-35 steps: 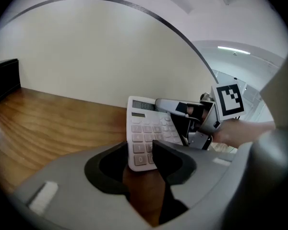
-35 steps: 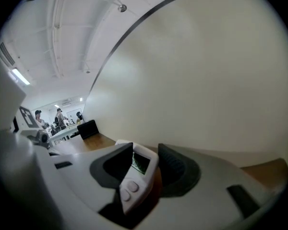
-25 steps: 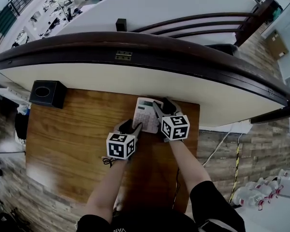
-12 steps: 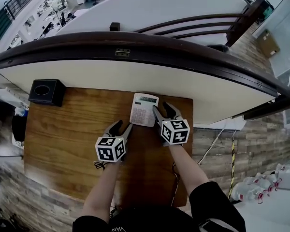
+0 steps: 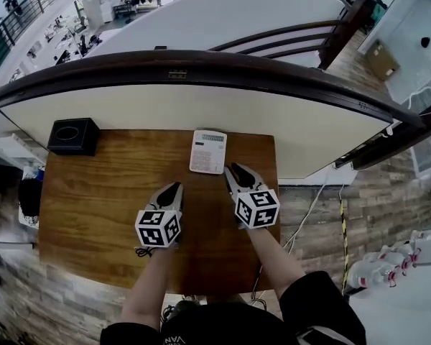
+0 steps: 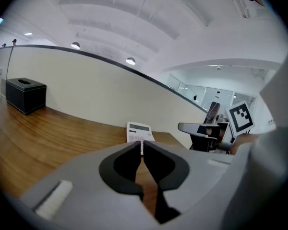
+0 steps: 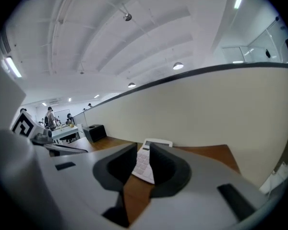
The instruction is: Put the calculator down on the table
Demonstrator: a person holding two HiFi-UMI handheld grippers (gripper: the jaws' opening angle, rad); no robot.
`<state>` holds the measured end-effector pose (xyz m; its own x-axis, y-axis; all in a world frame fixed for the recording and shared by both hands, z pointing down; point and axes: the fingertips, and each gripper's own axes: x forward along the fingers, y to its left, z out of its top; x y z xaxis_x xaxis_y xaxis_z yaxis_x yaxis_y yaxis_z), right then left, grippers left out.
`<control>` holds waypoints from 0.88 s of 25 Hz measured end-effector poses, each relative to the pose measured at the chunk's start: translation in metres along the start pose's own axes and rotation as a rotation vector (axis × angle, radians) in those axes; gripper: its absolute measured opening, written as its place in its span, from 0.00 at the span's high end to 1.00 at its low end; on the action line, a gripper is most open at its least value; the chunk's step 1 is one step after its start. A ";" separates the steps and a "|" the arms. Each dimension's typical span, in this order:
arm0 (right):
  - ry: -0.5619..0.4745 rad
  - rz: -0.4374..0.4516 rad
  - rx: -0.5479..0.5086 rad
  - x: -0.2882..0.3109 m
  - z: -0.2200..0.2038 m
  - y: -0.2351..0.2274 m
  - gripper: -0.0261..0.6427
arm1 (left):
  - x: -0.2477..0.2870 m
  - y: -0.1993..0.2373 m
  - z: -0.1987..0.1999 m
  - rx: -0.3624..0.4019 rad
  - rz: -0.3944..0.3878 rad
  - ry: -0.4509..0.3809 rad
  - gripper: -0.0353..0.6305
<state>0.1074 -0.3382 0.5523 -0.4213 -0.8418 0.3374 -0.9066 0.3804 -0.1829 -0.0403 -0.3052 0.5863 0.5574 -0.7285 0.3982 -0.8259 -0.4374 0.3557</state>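
Two hand-held grippers, one calculator, one desk.

Scene: curved partition (image 5: 201, 113) runs along the far side. Wooden desk (image 5: 93, 214) butts against it. Black box (image 5: 72, 136) sits at the far left corner of the desk, well apart from the work. Calculator (image 5: 207, 152) lies flat, keys up, near the far edge of the desk just short of the partition. Nothing touches it.

Step in hand (judgement): the put-down looks complete, and what remains is to clear off. To do it well, draw both tools straight back toward the body and keep them lifted off the wood. The right one is the closer and should not sweep sideways across the calculator's near corner. A nudge now would skew it.

Pose: both forearms reach in from the near side with marker cubes uppermost and jaws pointing away toward the partition, tilted a little downward.
- Left hand-held gripper (image 5: 172, 189) is left of the calculator and nearer the body, well short of it. Its jaws have just been closing and now stand almost together, only a slit between the tips and nothing in it.
- Right hand-held gripper (image 5: 237, 171) is just beside the calculator's near right corner, probably not touching, though the head view is coarse there. Its jaws have also just been closing and stand at a narrow gap. The calculator shows beyond that gap, not inside it.
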 end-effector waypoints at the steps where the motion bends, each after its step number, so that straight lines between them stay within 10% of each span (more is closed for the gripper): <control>1: -0.008 -0.004 0.002 -0.009 0.001 0.005 0.84 | -0.007 -0.003 0.001 0.005 -0.004 -0.007 0.91; 22: -0.024 -0.050 0.016 -0.169 -0.041 0.110 0.91 | -0.159 -0.087 -0.047 0.063 -0.221 -0.010 0.93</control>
<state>0.0778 -0.1384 0.5134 -0.3748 -0.8686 0.3241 -0.9257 0.3317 -0.1816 -0.0535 -0.1263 0.5318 0.7248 -0.6161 0.3083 -0.6876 -0.6188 0.3799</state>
